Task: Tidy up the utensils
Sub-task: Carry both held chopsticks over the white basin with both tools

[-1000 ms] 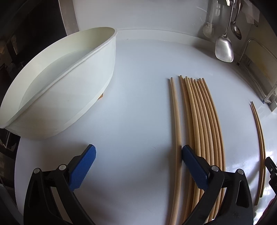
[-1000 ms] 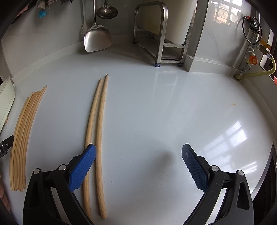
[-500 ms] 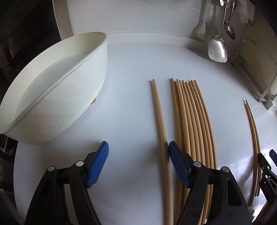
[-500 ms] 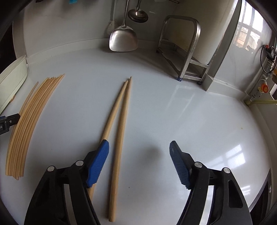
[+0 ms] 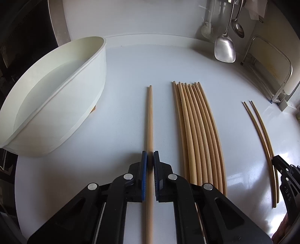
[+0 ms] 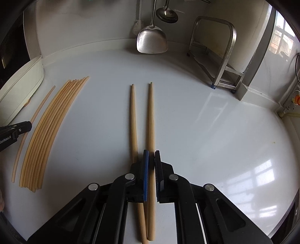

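Note:
Long wooden chopsticks lie on a white counter. My left gripper (image 5: 150, 159) is shut on a single chopstick (image 5: 149, 116) that lies left of a bundle of several chopsticks (image 5: 198, 131). My right gripper (image 6: 151, 159) is shut on the right chopstick (image 6: 151, 116) of a pair; the other chopstick (image 6: 133, 120) lies just left of it and runs under the left finger. The pair also shows in the left wrist view (image 5: 262, 135), the bundle in the right wrist view (image 6: 50, 122).
A white oval tub (image 5: 52, 97) stands at the left. A metal spatula (image 6: 151, 39) and ladle (image 6: 166, 14) hang on the back wall. A steel rack (image 6: 221, 54) stands at the back right. The counter's front edge is near.
Both grippers went from wide open to shut. The left closed on the single chopstick, the right on the right chopstick of the pair. Both moved sideways to centre on their chopsticks.

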Demonstrator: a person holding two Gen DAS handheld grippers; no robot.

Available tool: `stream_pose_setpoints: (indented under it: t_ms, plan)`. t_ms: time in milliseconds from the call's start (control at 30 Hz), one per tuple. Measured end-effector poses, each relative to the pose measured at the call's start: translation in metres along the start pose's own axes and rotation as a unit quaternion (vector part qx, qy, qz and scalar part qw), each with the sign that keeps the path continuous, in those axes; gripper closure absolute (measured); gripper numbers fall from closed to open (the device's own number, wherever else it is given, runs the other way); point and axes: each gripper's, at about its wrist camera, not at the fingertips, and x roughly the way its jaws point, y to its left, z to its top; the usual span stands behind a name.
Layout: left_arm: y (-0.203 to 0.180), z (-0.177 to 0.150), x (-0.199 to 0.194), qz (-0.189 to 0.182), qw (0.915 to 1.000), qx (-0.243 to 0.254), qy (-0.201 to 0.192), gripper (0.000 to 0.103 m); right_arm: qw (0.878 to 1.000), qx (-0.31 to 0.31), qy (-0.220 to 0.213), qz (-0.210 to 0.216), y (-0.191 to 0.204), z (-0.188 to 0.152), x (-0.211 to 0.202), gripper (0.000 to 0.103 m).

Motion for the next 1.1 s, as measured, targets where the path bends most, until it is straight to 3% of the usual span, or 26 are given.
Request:
stream_pose_setpoints:
  t_ms: [233,433,733,933,1100]
  plan:
    - [0.009,0.014,-0.029,-0.031,0.9995,-0.004,-0.003,0.096,0.999,0.035,-0.010,0.019,-0.003,0.020,-0.025,0.097]
    - [0.036,0.039,-0.073,-0.042,0.9987,-0.005,-0.027,0.096,0.998,0.027,-0.039,0.046,0.031,0.054,-0.060,0.097]
    - [0.146,0.085,-0.106,0.005,0.9976,-0.038,-0.058,0.096,0.989,-0.022,-0.066,0.128,0.155,0.115,-0.083,0.097]
    - [0.214,0.107,-0.086,0.022,0.9978,-0.046,-0.042,0.096,0.982,-0.060,-0.046,0.174,0.252,0.155,-0.066,0.097]
    - [0.239,0.114,-0.056,0.008,0.9991,-0.038,-0.016,0.096,0.981,-0.066,-0.007,0.184,0.307,0.173,-0.034,0.097]
